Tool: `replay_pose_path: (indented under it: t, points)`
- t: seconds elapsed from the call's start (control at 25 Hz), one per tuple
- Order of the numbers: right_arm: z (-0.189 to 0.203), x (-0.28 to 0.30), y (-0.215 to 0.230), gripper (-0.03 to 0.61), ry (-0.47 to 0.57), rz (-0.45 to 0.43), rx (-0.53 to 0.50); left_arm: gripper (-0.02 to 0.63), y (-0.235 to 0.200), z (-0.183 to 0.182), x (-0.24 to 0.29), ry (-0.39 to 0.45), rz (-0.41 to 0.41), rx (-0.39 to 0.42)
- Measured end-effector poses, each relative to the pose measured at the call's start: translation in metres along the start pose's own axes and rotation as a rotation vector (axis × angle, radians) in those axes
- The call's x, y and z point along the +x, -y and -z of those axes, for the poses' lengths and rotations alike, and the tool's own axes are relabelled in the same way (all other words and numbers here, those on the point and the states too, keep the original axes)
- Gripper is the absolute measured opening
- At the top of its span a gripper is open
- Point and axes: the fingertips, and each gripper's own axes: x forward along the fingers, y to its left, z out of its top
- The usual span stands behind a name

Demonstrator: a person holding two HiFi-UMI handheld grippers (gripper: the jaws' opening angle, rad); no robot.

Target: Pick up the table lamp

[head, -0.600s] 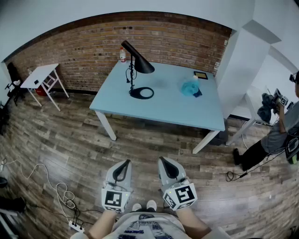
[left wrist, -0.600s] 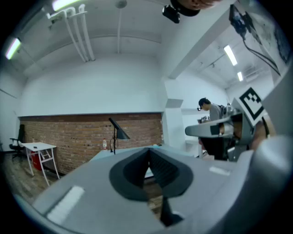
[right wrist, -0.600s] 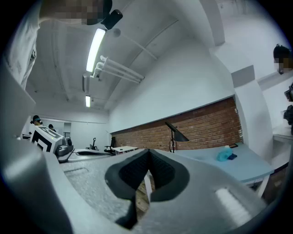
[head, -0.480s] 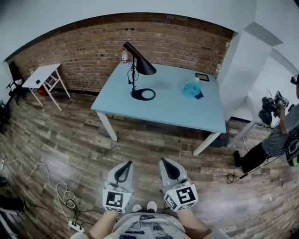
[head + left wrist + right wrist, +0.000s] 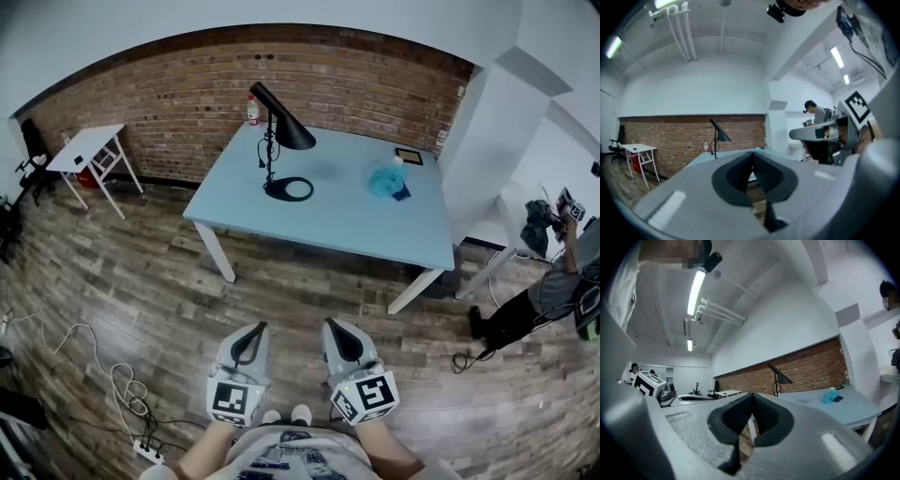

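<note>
While left tongs (image 5: 253,329) and right tongs (image 5: 333,325) are closed, the black cone-shaded lamp (image 5: 292,137) stands.

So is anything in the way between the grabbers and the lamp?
Nothing visible. Only wooden floor lies between the left gripper, the right gripper and the table. The table lamp stands near its far left corner, bare tabletop before it; the blue object sits off right.

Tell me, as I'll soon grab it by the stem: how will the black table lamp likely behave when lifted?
Probably rigid: the table lamp looks like a thin metal rod on a flat ring base. It may tip toward its slanted shade, which overhangs one side. The cord bundled beside it could dangle.
</note>
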Motion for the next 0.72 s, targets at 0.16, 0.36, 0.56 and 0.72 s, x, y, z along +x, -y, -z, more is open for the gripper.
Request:
replay_pose_path:
  t: [0.16,0.36,0.56,0.72]
  points:
    - [0.003,-0.002,0.003,-0.002,-0.013,-0.013,0.01,-0.009,0.004,0.001,0.005,-0.01,0.008,0.007]
    - [0.006,-0.007,0.011,-0.002,-0.014,-0.018,0.021,-0.009,0.012,0.0,0.007,0.004,0.007,0.024]
    - [0.009,-0.001,0.018,-0.002,-0.015,-0.021,0.031,-0.009,0.011,0.006,0.016,0.003,0.025,0.051]
    - [0.009,0.019,0.018,-0.002,-0.001,-0.037,0.034,-0.009,-0.004,0.009,0.03,0.008,0.034,0.049]
